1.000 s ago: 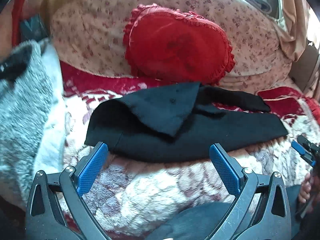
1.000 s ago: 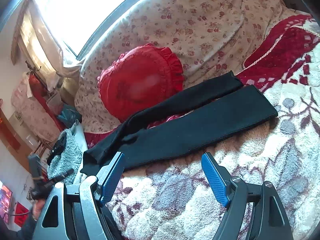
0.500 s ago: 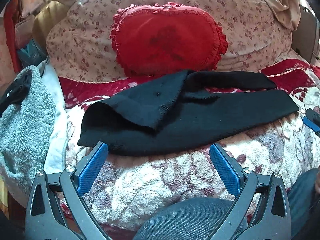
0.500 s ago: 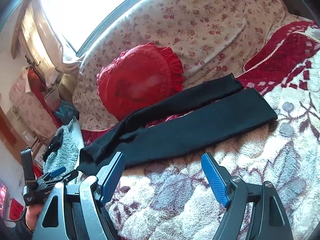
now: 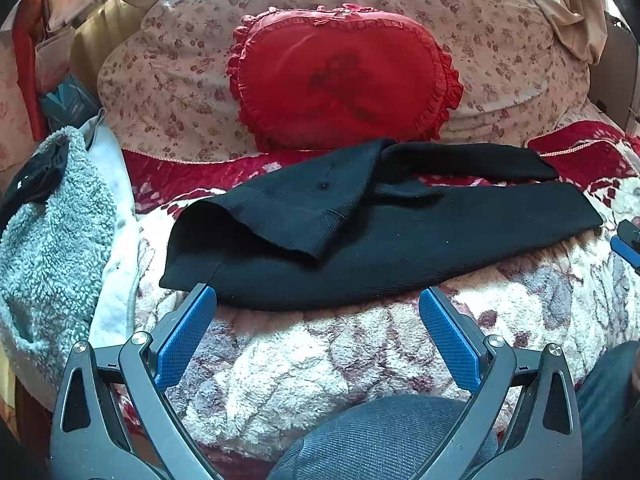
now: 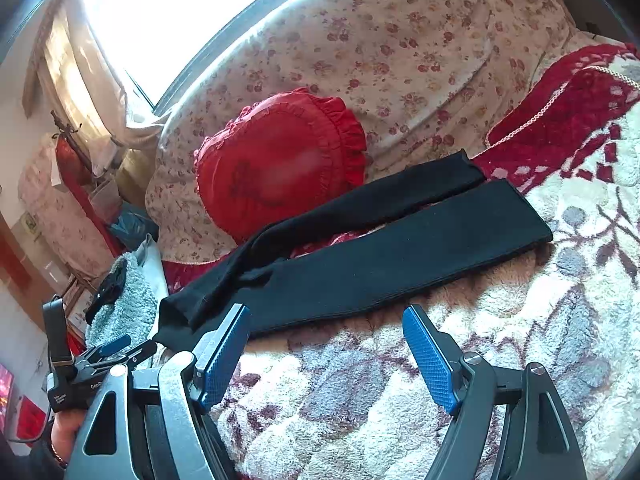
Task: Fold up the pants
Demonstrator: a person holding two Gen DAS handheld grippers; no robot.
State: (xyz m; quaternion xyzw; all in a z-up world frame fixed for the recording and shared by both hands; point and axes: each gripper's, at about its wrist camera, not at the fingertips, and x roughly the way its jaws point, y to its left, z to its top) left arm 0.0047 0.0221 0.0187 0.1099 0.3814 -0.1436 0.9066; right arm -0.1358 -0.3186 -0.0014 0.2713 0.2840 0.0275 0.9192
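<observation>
Black pants (image 5: 400, 248) lie flat across a fluffy floral blanket (image 5: 340, 352), waist at the left with a flap turned over, both legs running right. They also show in the right wrist view (image 6: 400, 256). My left gripper (image 5: 318, 320) is open and empty, just short of the pants' near edge by the waist. My right gripper (image 6: 326, 344) is open and empty, just short of the near leg's edge. The left gripper also shows in the right wrist view (image 6: 108, 354), held in a hand.
A red heart cushion (image 5: 344, 76) leans on a large floral pillow (image 5: 500, 40) behind the pants. A grey fleece garment (image 5: 48, 216) lies at the left. A dark grey knee (image 5: 380, 440) sits below the left gripper. A window (image 6: 160, 12) is at the back.
The left gripper has swung left and drawn a little nearer the pants' waist. The right gripper has barely moved. The pants lie as before.
</observation>
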